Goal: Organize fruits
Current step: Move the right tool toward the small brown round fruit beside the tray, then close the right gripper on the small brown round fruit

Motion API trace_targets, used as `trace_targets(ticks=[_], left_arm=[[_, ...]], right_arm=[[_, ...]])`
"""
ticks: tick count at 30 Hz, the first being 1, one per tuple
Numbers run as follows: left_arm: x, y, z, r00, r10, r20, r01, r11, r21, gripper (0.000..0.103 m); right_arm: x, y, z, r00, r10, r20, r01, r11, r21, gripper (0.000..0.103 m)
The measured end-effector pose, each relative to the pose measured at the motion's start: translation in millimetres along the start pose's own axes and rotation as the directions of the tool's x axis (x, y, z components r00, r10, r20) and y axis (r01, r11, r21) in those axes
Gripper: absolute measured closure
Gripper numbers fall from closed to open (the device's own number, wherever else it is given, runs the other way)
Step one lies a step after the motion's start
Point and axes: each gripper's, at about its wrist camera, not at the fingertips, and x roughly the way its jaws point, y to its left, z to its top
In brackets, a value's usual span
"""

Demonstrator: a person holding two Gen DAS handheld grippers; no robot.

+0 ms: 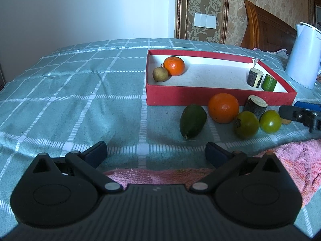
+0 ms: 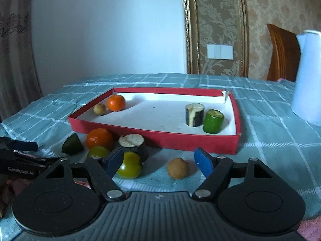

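1. The small round brown fruit (image 2: 178, 168) lies on the checked green cloth (image 2: 270, 144) in front of the red shallow box (image 2: 180, 139), between the wide-spread fingers of the right gripper (image 2: 159, 160); from the left view it is mostly hidden.
2. The dark green oval fruit (image 1: 193, 120) lies with its long axis pointing toward the left gripper (image 1: 156, 153), which is wide and holds nothing.
3. A yellow-green round tomato (image 2: 130, 165) touches the right gripper's left finger.

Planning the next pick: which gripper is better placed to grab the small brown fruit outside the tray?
Right. The right gripper is open with the small brown fruit lying just ahead between its fingers. The left gripper is open over bare cloth, farther away.
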Motion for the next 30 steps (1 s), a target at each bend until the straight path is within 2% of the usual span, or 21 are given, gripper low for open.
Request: trace_targets(ticks=[5,9,14,17,23,26,27,30], left_arm=[[0,0,0,1.000,0.000,0.000,0.000,1.000,0.000,0.000],[0,0,0,1.000,0.000,0.000,0.000,1.000,0.000,0.000],[0,0,0,1.000,0.000,0.000,0.000,1.000,0.000,0.000],[0,0,-1,1.000,0.000,0.001,0.000,1.000,-0.001,0.000],[0,0,-1,1.000,-0.001,0.001,0.001,1.000,-0.001,0.000],[0,1,-1,1.000,-0.001,0.001,0.001,1.000,-0.001,0.000],[0,0,-1,1.000,-0.001,0.001,0.001,1.000,-0.001,0.000],[0,1,-1,1.000,-0.001,0.001,0.001,1.000,-0.001,0.000]], right_arm=[[7,-17,2,0.999,-0.015,-0.032,0.018,0.997,0.072,0.042],[9,-21,3,0.998,-0.029,-0.047,0.033,0.996,0.085,0.054],[0,-33,3,0.999,-0.044,-0.018,0.047,0.988,0.149,0.054],[7,-31,3,0.997,-0.041,-0.069,0.049,0.991,0.121,0.054],[20,-19,2,0.993,-0.042,-0.107,0.052,0.995,0.087,0.055],[22,-17,2,0.993,-0.051,-0.108,0.058,0.996,0.066,0.068],[23,-17,2,0.993,-0.051,-0.111,0.058,0.996,0.065,0.075],[23,-17,2,0.992,-0.053,-0.111,0.061,0.996,0.064,0.077]])
